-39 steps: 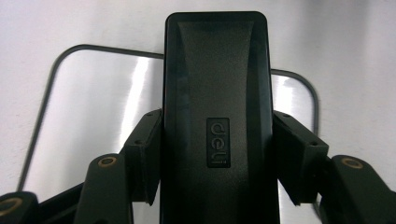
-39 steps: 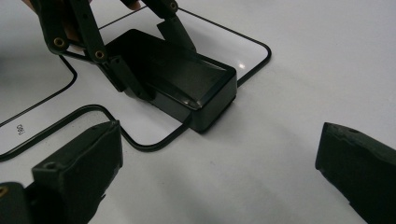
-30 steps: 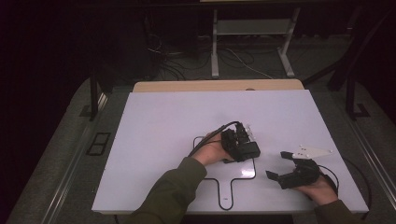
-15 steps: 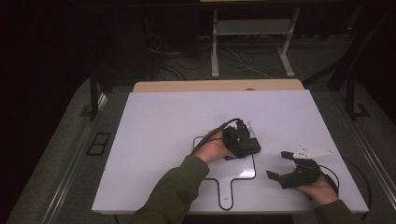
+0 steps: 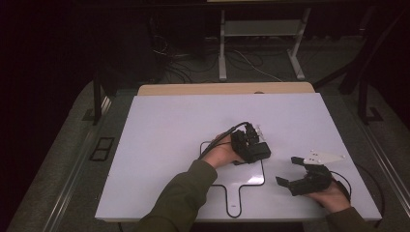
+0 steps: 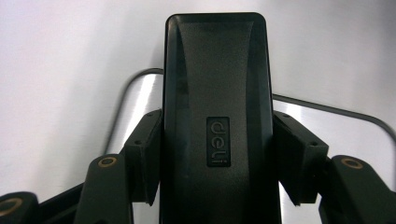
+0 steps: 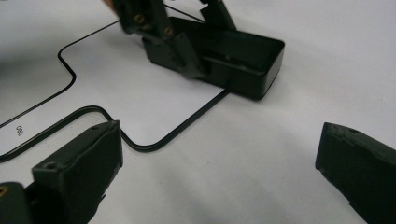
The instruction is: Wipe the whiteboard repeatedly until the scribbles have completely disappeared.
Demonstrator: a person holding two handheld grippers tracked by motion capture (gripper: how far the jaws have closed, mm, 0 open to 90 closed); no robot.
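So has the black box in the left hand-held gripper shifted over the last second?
Barely, if at all. The black box sits in the left hand-held gripper at the same far right corner of the black outline on the table.

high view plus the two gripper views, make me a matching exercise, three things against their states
Things:
1. left gripper
2. right gripper
3. black box

States:
A. jaws apart, nothing between them
B. clamped from both sides, over the outline's edge
C. shut on the box

Pairs: 1-C, 2-A, 3-B
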